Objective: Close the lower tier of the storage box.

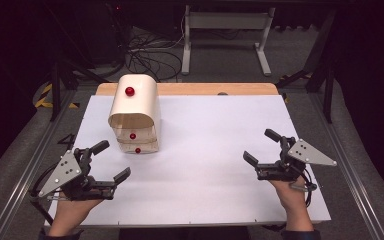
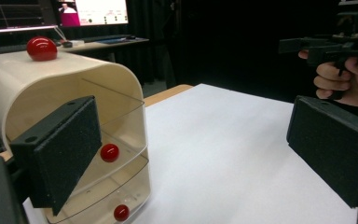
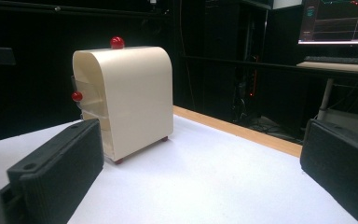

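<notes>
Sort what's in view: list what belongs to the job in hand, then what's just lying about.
In the job: cream drawer cabinet, its red drawer knobs, left gripper, right gripper.
Lying about: floor cables, white desk frame, monitor.

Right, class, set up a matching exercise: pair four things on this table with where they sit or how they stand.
Things:
1. drawer box
2. top knob
3. left gripper
4. right gripper

Descriptions:
A. open, near the table's right edge
B. cream, standing at the back left
C. open, just in front of the drawers
D. red, on the box's roof

Pairs: 1-B, 2-D, 3-C, 4-A
</notes>
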